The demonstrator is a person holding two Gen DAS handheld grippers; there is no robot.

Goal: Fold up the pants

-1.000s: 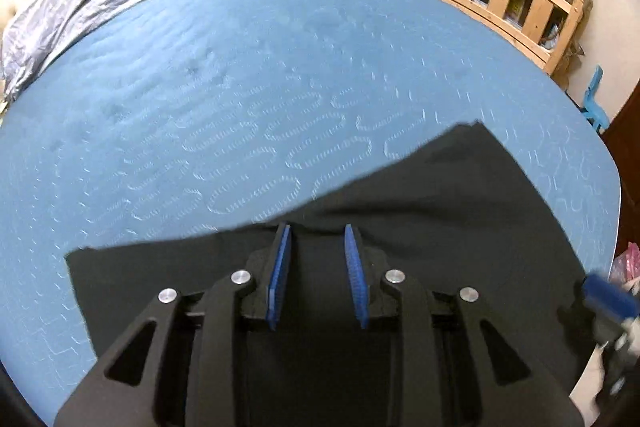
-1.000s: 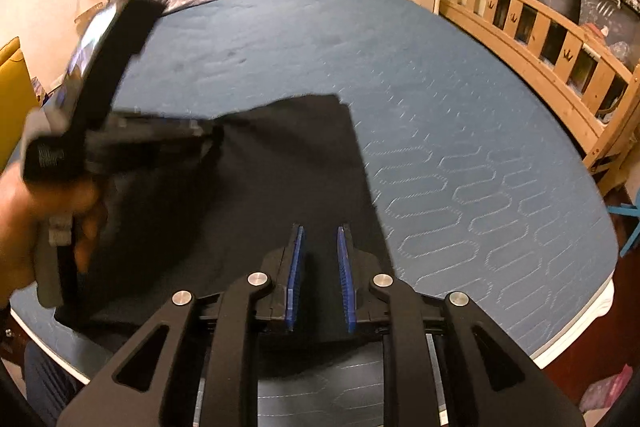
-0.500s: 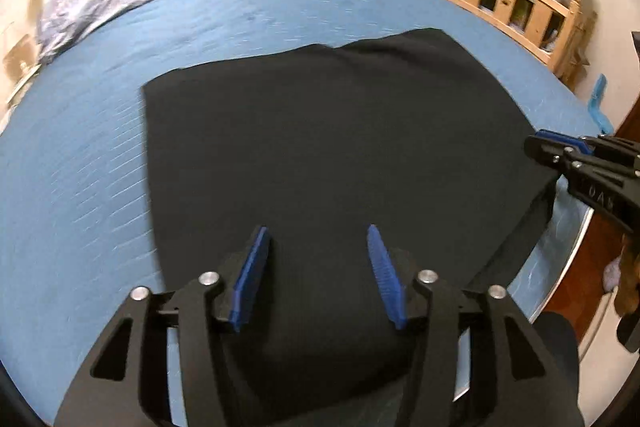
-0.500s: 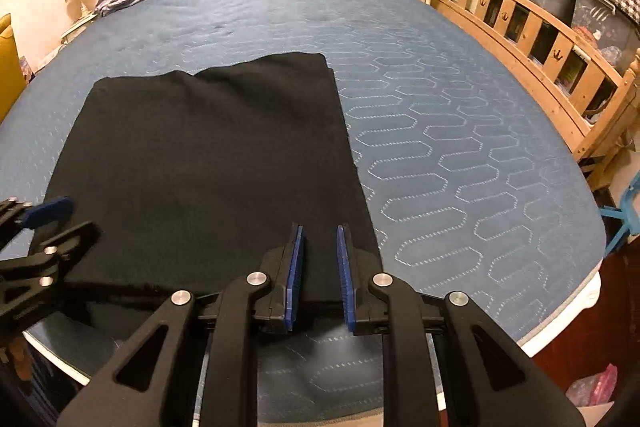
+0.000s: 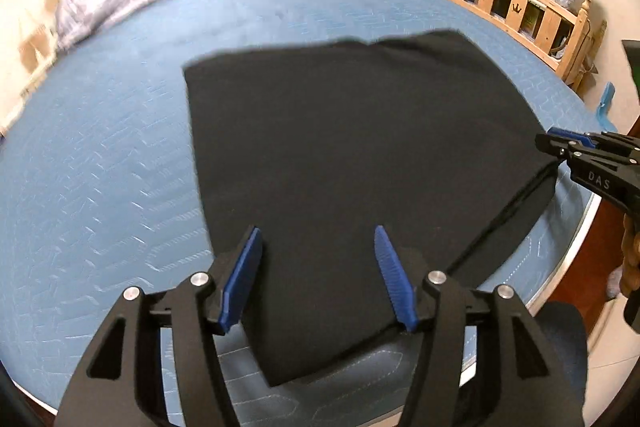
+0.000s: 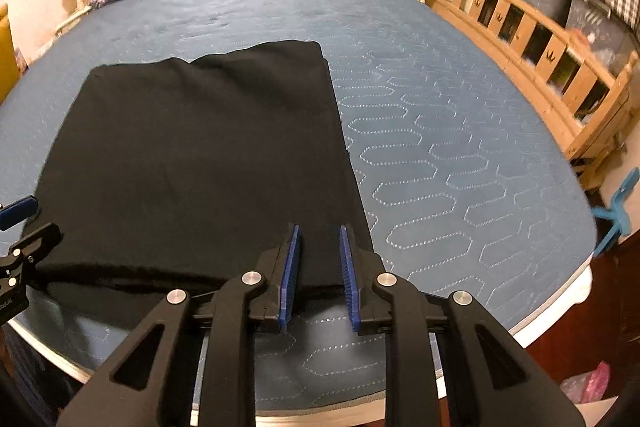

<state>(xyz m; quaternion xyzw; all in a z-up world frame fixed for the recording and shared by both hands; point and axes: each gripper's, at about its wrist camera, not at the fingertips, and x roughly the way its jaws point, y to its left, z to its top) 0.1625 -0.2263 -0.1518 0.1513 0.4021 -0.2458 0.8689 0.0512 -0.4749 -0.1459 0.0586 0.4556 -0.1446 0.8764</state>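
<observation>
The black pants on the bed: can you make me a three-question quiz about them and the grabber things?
1. Where do the pants lie?
A. flat on the blue mattress
B. over the wooden rail
C. on the floor

2. What colour are the pads on the left gripper?
A. red
B. blue
C. white

3. How does the left gripper stand?
A. shut on the pants
B. open, holding nothing
C. shut on a pillow

Answers:
1. A, the dark cloth is spread on the quilted mattress, near its front edge.
2. B, both fingers carry ribbed blue pads.
3. B, its fingers stand wide apart over the cloth with nothing between them; the right gripper is open too, less wide.
</observation>
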